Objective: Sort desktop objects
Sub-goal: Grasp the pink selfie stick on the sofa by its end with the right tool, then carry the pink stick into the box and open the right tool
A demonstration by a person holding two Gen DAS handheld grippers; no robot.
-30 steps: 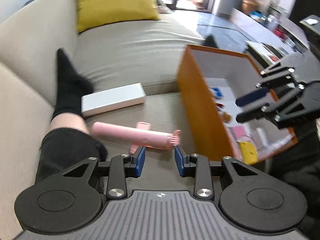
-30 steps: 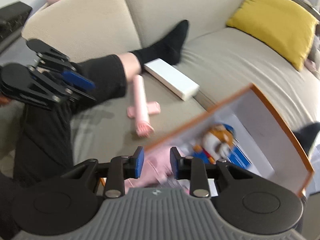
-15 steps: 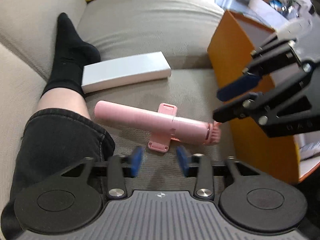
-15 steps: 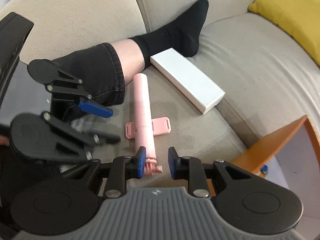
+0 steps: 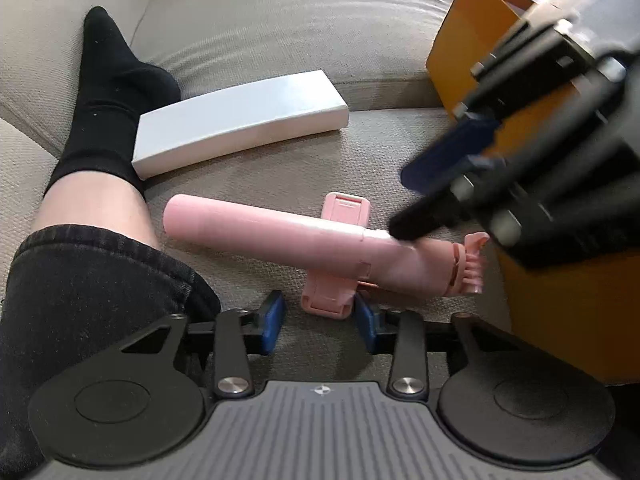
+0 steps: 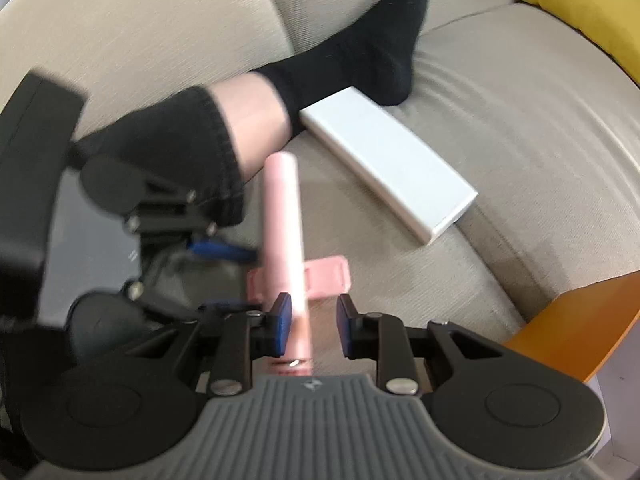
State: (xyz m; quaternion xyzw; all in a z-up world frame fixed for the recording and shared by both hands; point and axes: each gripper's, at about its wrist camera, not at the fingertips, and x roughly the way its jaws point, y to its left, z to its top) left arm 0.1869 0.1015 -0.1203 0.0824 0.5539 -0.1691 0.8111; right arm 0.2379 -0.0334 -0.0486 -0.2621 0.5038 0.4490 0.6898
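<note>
Closing in from half a second ago, the right tool [image 6: 310, 330], jaws apart, now straddles the pink selfie stick [image 5: 304, 246] lying on the sofa [image 5: 280, 20]; the left tool [image 5: 318, 322], also apart, flanks its clamp, pickup imminent.

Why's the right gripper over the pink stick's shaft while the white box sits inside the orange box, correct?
Not quite. The white box isn't inside the orange box: the left wrist view shows it flat on the sofa, outside it. The rest holds: the right gripper is open with the pink stick between its fingers.
</note>
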